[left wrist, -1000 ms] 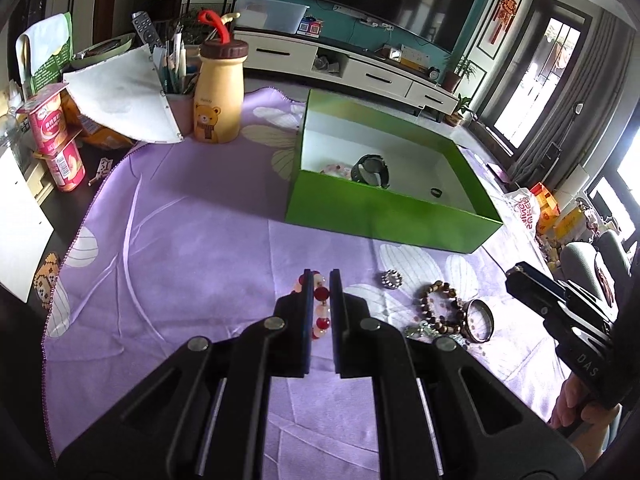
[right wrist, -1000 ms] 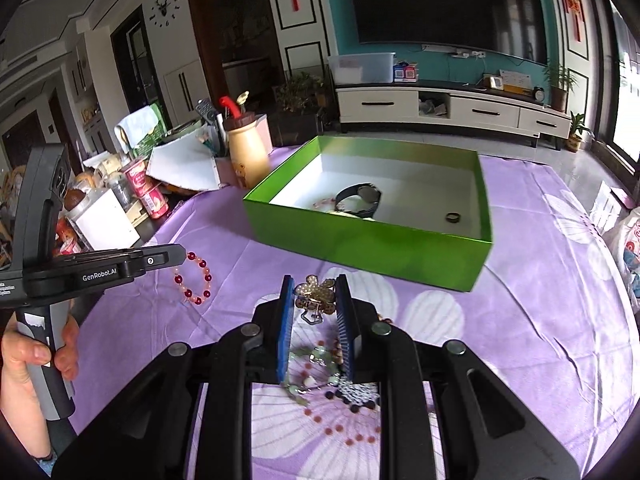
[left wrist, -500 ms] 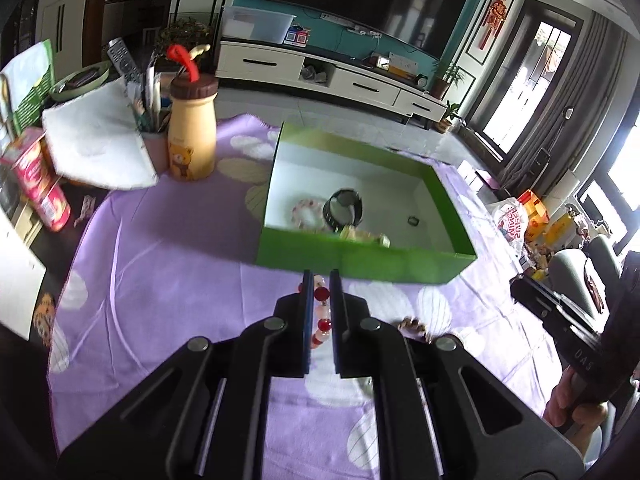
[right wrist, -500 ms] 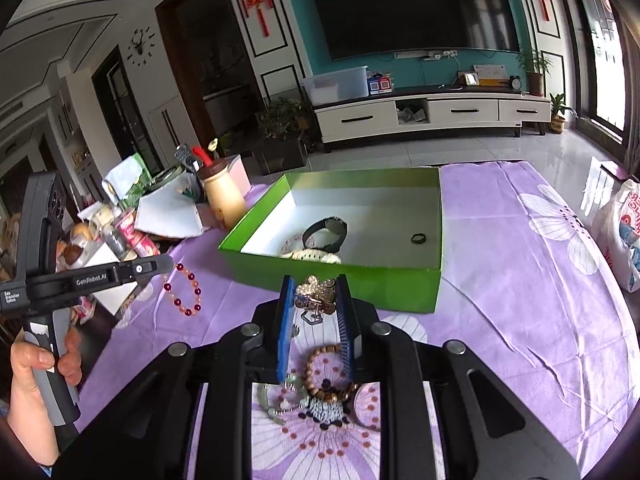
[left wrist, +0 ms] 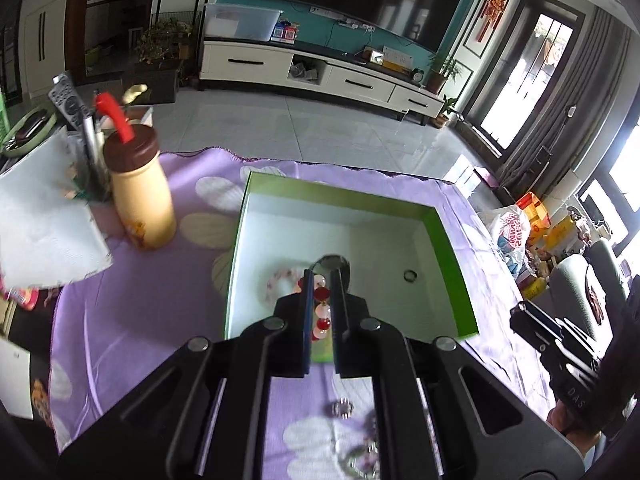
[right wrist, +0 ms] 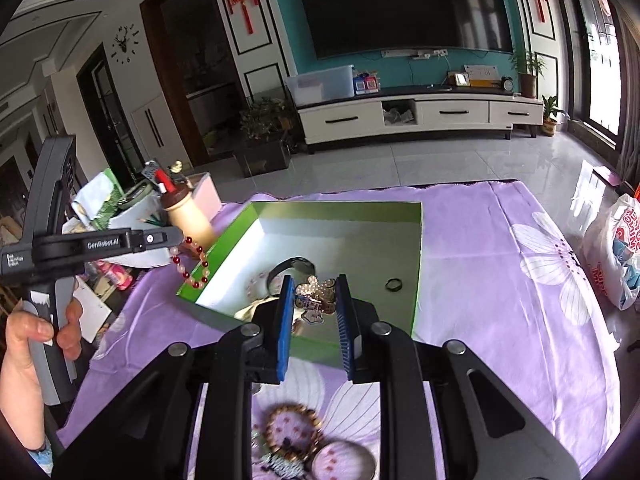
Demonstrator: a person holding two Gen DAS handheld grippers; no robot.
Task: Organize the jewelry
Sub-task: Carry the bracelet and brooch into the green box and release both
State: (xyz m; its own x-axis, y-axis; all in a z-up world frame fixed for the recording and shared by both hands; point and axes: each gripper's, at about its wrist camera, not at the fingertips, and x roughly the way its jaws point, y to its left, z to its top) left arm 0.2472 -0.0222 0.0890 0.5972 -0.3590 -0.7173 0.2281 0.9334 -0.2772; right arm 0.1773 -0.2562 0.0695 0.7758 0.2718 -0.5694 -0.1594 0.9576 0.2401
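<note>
While both hands hover over the lilac flower-print cloth (right wrist: 500, 280) covering the tabletop, the cluttered left end holds a white sheet of paper (left wrist: 44, 224), a cup of pens (left wrist: 90, 168) with a grey remote control (left wrist: 68, 102), and beside them a cream-yellow plastic bottle with a brown cap and red spout (left wrist: 140, 196).

Next comes the left tool (left wrist: 321, 280), its jaws pressed almost together on a bracelet of red and pale pink beads (left wrist: 322, 308); from the right wrist view the loop of beads dangles below the tool just outside the near left corner of the shallow green cardboard box with a white inside (left wrist: 444, 236). A hand (right wrist: 28, 344) grips that tool's grey handle.

Inside the box lie a pale pink beaded bracelet (left wrist: 280, 284), a dark wristwatch (right wrist: 292, 268) and, well apart to the right, a small dark ring (right wrist: 394, 285).

To the right, the right tool (right wrist: 314, 300) pinches a glittery gold flower-shaped brooch (right wrist: 316, 292) between its blue pads, held above the box's near wall.

On the cloth in front of the box, near the viewer, rest a small silver ring (left wrist: 342, 407), a brown wooden-bead bracelet (right wrist: 294, 428) and a round pendant (right wrist: 344, 462), blurred.

At the far right a white plastic bag with red print (right wrist: 616, 248) sits off the tabletop's edge.
</note>
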